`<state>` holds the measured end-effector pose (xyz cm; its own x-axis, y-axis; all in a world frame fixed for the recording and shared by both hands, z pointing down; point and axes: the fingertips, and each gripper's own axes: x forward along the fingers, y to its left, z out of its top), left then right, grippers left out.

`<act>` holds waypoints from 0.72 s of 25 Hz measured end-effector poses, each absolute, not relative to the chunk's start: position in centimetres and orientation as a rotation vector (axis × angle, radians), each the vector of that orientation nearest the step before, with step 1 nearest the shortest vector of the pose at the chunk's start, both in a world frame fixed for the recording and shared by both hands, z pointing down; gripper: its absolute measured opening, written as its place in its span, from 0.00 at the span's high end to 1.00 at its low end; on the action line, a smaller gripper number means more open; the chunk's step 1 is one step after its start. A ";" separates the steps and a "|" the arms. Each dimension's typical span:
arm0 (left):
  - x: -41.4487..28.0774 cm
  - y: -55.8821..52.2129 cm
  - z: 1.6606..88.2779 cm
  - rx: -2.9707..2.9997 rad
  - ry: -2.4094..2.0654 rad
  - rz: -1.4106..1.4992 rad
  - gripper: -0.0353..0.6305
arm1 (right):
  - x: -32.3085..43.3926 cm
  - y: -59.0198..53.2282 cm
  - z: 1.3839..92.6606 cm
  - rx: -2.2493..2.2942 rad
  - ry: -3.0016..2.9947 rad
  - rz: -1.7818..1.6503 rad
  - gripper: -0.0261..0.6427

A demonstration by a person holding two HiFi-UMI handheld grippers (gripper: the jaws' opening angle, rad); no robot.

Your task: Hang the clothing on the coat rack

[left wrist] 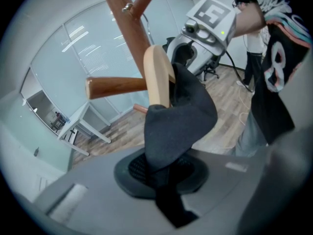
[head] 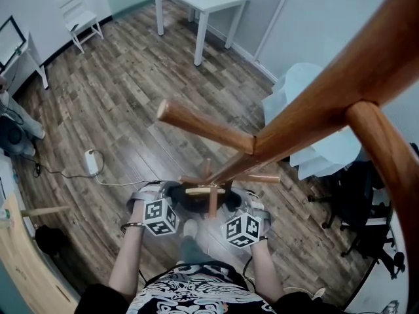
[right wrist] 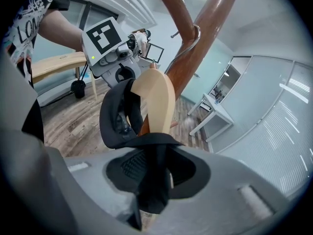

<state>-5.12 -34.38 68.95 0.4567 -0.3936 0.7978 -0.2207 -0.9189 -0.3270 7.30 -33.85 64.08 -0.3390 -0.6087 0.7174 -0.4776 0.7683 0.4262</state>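
a: where's the dark garment rn?
b: draped over a pale wood hanger, held right beside the coat rack post, down by its lower pegs. not hung yet afaict.
a: jaws?
b: left gripper is pinched tight on a fold of the cloth. right gripper is clamped on cloth too, w/ the hanger's end just behind it. can't tell if its pads bite the wood as well.
a: how'll it handle?
b: soft, limp, light imo. it sags & bunches, so cloth alone gives little control. the hanger's the stiff bit, but it's smooth wood, so fabric could slide off if it tilts.
a: best hold?
b: prob each shoulder end, pinching cloth against the wood, kept level. hook isn't visible, so can't say how it'd meet a peg.
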 end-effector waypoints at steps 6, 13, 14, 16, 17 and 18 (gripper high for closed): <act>-5.0 -34.1 69.2 -2.537 0.527 -1.472 0.90 | 7.9 -33.8 64.4 0.835 -1.983 -0.156 0.81; -5.4 -34.5 69.4 -2.511 0.550 -1.484 0.83 | 8.1 -33.8 64.6 0.861 -1.981 -0.123 0.77; -5.5 -34.6 69.4 -2.509 0.559 -1.485 0.82 | 8.1 -33.8 64.7 0.864 -1.981 -0.117 0.77; -5.7 -34.7 69.4 -2.501 0.576 -1.487 0.79 | 8.1 -33.9 64.8 0.866 -1.981 -0.111 0.76; -5.8 -34.7 69.4 -2.498 0.583 -1.487 0.79 | 8.2 -33.9 64.8 0.866 -1.981 -0.110 0.76; -5.8 -34.7 69.4 -2.497 0.590 -1.486 0.77 | 8.3 -33.9 64.9 0.866 -1.981 -0.108 0.75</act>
